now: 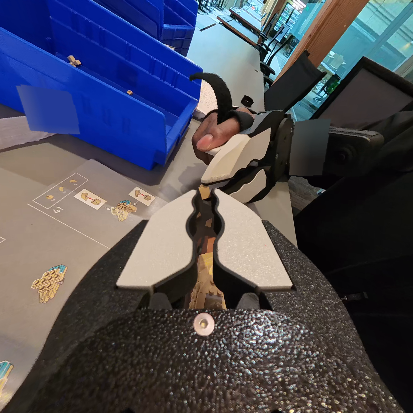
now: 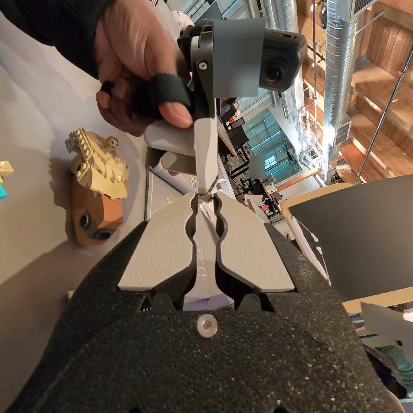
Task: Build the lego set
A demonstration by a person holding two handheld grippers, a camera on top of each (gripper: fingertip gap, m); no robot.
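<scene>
- Left tongs (image 1: pixel 204 196), nearest the left wrist camera, have their pale grey fingers (image 1: pixel 169 232) closed to a narrow gap around a small tan brick (image 1: pixel 204 192), which sits at the fingertips at 12 o'clock.
- Right tongs (image 1: pixel 206 183) enter that view from 2 o'clock and meet the same brick from above; a small tan piece shows at their tips, touching the brick's top corner. A hand (image 1: pixel 214 134) with a black strap over it drives them.
- In the right wrist view, the right tongs (image 2: pixel 205 197) grip the tan brick (image 2: pixel 206 197) between both fingertips, while the left tongs come down onto it from 12 o'clock, held by a hand (image 2: pixel 134 67).
- An instruction sheet (image 1: pixel 67 223) printed with brick diagrams lies flat on the grey worktop (image 1: pixel 178 169) at 9 o'clock of the left tongs.
- Blue bins (image 1: pixel 100 89) stand on the worktop at 10 to 11 o'clock; a few small tan pieces (image 1: pixel 73 60) lie inside them.
- A partly built model (image 2: pixel 98 178), tan plates over a brown body, rests on the worktop at 9 o'clock in the right wrist view, well apart from both tongs.
- A dark screen (image 1: pixel 368 96) stands at 2 o'clock in the left wrist view.
</scene>
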